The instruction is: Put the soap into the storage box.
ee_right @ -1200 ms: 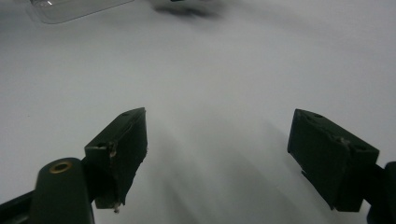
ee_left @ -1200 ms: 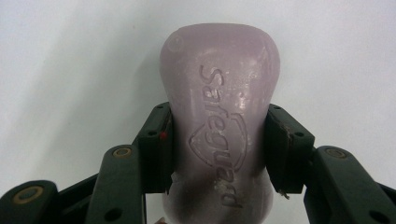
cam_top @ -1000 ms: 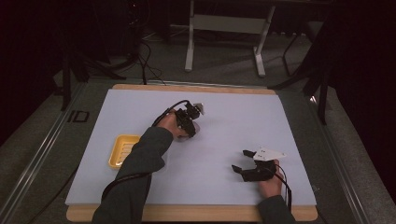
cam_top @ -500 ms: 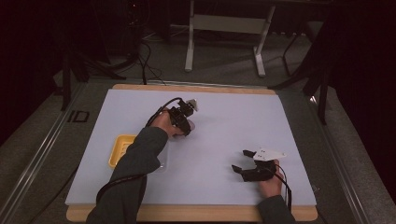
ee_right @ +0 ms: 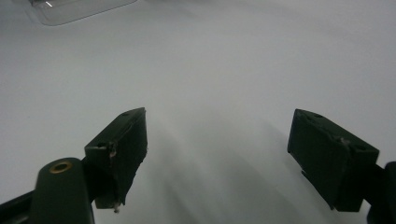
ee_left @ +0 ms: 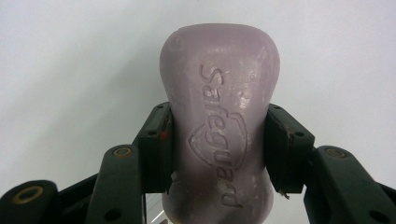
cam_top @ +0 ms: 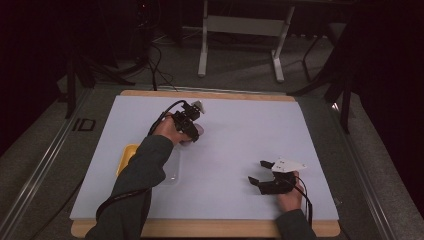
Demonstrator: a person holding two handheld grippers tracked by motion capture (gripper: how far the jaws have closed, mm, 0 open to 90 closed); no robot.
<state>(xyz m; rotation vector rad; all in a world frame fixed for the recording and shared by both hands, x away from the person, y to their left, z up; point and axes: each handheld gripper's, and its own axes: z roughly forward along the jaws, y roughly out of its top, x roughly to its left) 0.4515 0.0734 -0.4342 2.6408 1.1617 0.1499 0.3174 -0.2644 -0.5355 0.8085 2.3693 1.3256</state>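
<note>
A pale purple bar of soap (ee_left: 219, 121) with raised lettering sits between the two black jaws of my left gripper (ee_left: 218, 149), which is shut on its narrow waist. From above, that left gripper (cam_top: 192, 131) is over the left middle of the white mat and the soap (cam_top: 198, 131) peeks out beside it. My right gripper (cam_top: 259, 173) rests near the mat's front right, jaws wide apart. Its own camera confirms the right gripper (ee_right: 217, 156) is open over bare white surface, nothing between the pads.
A yellow tray (cam_top: 126, 155) lies at the mat's left, partly under the left sleeve, with a clear plastic lid or box (cam_top: 172, 170) beside it, also seen as a clear box (ee_right: 74, 9). The white mat (cam_top: 240, 125) covers a wooden board. Table legs and cables stand beyond the far edge.
The left hand has carried its gripper and the soap a little to the left and away from the person. The right gripper has stayed put.
</note>
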